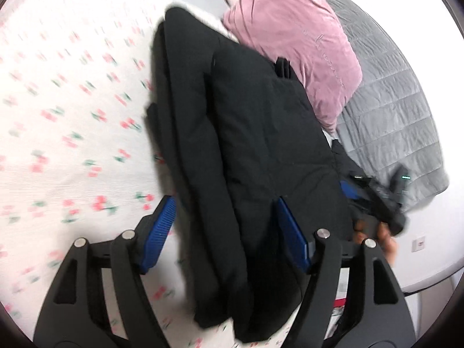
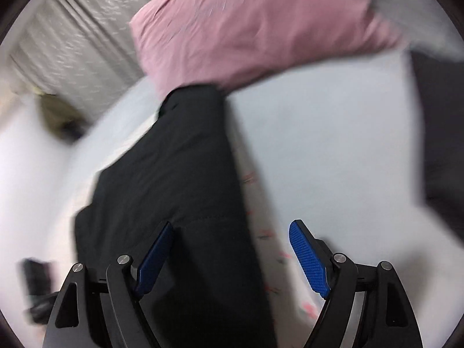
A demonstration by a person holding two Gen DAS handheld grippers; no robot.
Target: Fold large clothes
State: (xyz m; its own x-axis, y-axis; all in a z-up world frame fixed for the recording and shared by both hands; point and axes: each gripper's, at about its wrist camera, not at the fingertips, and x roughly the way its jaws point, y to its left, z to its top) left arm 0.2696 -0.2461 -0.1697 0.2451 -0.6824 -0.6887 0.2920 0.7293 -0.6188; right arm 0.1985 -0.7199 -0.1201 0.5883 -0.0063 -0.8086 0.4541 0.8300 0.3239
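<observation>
A large black padded garment (image 1: 246, 145) lies folded lengthwise into a long strip on a white bedsheet with small red flowers (image 1: 72, 116). My left gripper (image 1: 224, 203) is open just above the strip's near part, its blue pads on either side and holding nothing. My right gripper also shows in the left wrist view (image 1: 374, 194), at the strip's right edge, blurred. In the right wrist view the garment (image 2: 179, 174) runs away from me. My right gripper (image 2: 232, 226) is open over its right edge and empty.
A pink pillow (image 1: 295, 37) lies against the garment's far right side, also in the right wrist view (image 2: 255, 29). A grey quilted blanket (image 1: 391, 101) lies right of it. A curtain (image 2: 72, 43) hangs beyond the bed. The bed's edge and a wall socket (image 1: 419, 243) sit at right.
</observation>
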